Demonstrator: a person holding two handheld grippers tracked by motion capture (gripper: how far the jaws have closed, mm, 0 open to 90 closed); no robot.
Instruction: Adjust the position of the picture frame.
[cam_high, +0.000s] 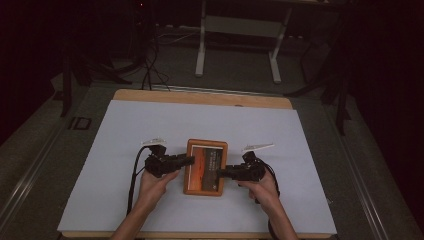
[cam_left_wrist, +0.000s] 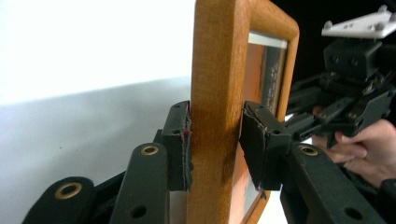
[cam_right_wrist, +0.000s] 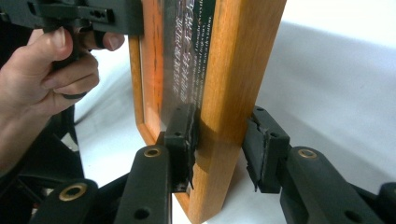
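From where I stand, the wooden picture frame (cam_high: 205, 167) sits near the middle of the white-covered desk (cam_high: 125, 130), caught from both sides. The left tool (cam_high: 188, 160) is clamped on the frame's left rail, pads (cam_left_wrist: 181, 144) pressed against the wood; the right tool (cam_high: 221, 174) straddles the right rail, one pad touching, the other with a slight gap. I judge the grasp nearly settled, with lifting or shifting the frame yet to be done.

The picture frame (cam_high: 205, 167) lies on the counter (cam_high: 125, 130) between the two tongs: the left tongs (cam_high: 190, 160) at its left edge, the right tongs (cam_high: 220, 173) at its right edge, nearer the person
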